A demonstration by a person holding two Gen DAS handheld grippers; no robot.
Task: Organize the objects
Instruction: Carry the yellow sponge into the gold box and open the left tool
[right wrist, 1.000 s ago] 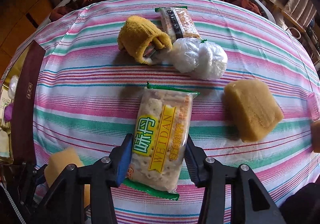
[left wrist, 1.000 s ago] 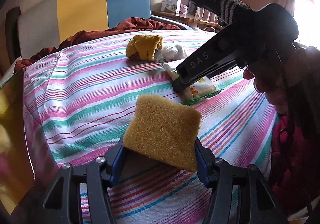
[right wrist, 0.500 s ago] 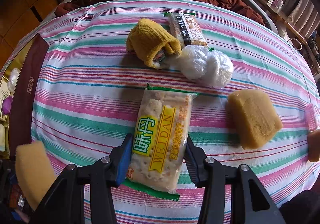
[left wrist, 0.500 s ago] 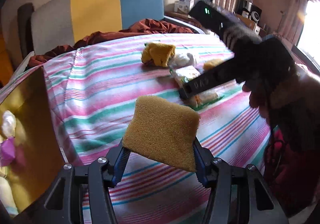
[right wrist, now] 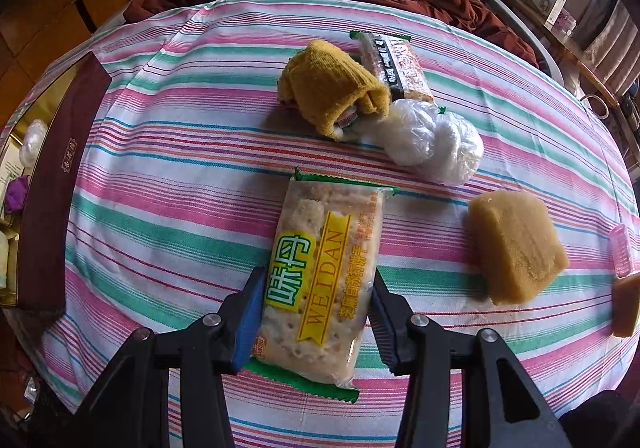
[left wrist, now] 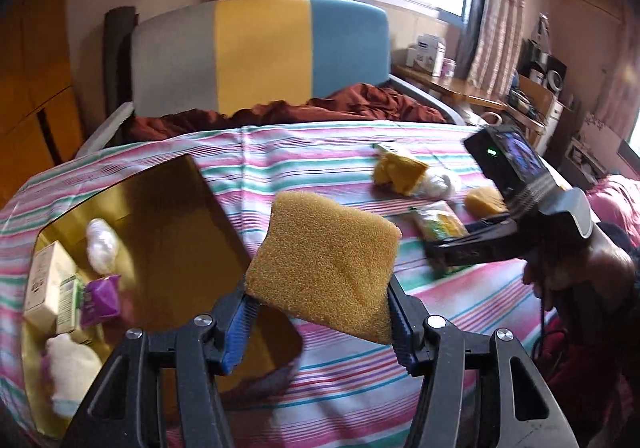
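My left gripper [left wrist: 320, 312] is shut on a yellow sponge [left wrist: 324, 264], held in the air above the striped cloth at the near right corner of a gold open box [left wrist: 160, 216]. My right gripper [right wrist: 316, 312] points steeply down and is shut on a clear cracker packet [right wrist: 324, 272] with green and yellow print, held just over the cloth. In the left wrist view the right gripper [left wrist: 452, 252] shows at the right in a person's hand [left wrist: 580, 272], with the cracker packet [left wrist: 440, 224] at its tip.
On the striped cloth [right wrist: 160, 152] lie a rolled yellow sock [right wrist: 332, 88], a snack bar [right wrist: 394, 64], a white plastic bag [right wrist: 432, 144], a second sponge [right wrist: 516, 244] and a pink clip [right wrist: 620, 252]. The box holds a carton [left wrist: 48, 288], a purple packet [left wrist: 100, 296] and white bags.
My left gripper rose and swung left with the sponge, bringing the gold box and its contents into view. My right gripper shifted slightly over the cloth with the cracker packet.
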